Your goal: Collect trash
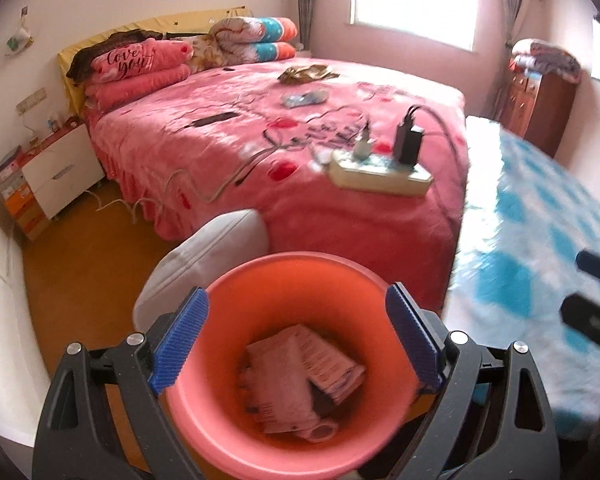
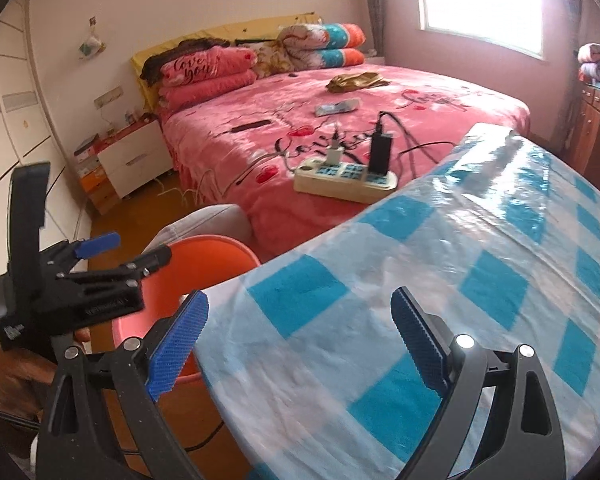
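An orange bin (image 1: 292,258) stands on the floor at the foot of the bed, with pink-and-white paper packaging (image 1: 300,376) lying in its bottom. My left gripper (image 1: 296,340) hangs open over the bin's mouth, nothing between its blue pads. It also shows from the side in the right wrist view, as the left gripper (image 2: 128,252) above the bin (image 2: 204,256). My right gripper (image 2: 298,346) is open and empty over a blue-checked tablecloth (image 2: 440,264). On the bed lie a gold crumpled wrapper (image 1: 308,72) and a bluish plastic packet (image 1: 304,98).
A power strip (image 2: 344,180) with plugged chargers and cables sits on the pink bed's near corner, and a dark flat device (image 1: 214,119) lies further back. A grey cushion (image 1: 204,256) stands behind the bin. A white nightstand (image 1: 60,168) is at far left, a wooden cabinet (image 1: 540,104) at far right.
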Tool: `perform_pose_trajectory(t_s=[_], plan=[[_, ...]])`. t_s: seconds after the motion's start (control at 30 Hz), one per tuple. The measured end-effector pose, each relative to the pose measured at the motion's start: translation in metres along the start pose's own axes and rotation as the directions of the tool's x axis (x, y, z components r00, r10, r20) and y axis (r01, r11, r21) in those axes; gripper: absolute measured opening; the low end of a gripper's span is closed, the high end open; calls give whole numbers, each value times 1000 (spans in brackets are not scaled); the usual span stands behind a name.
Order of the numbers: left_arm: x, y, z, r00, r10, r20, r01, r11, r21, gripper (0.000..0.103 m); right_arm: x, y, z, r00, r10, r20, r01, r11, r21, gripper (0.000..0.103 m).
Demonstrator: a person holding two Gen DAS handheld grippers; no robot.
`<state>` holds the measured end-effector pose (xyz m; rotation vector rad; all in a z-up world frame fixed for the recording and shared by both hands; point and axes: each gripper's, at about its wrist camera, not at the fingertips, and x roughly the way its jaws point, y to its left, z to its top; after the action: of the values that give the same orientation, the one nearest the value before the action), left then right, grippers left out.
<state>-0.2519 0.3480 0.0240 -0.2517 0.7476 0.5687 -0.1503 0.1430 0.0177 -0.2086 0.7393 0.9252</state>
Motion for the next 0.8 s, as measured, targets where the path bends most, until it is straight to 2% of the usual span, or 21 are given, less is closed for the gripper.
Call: perform_pose_trajectory(t_s=[0.13,0.47,0.8], plan=[[-6,-16,8,999,-42,7,42,999,-8,91,-16,-16,-5,999,-28,32,27,999,28,94],[-25,-71,17,995,-94,41,91,993,81,97,-48,-51,-18,992,-103,79,95,990,104,94],[-43,-123,21,978,-201,50,193,972,134,98,-80,-91,-36,972,-200,127,176,968,177,94]])
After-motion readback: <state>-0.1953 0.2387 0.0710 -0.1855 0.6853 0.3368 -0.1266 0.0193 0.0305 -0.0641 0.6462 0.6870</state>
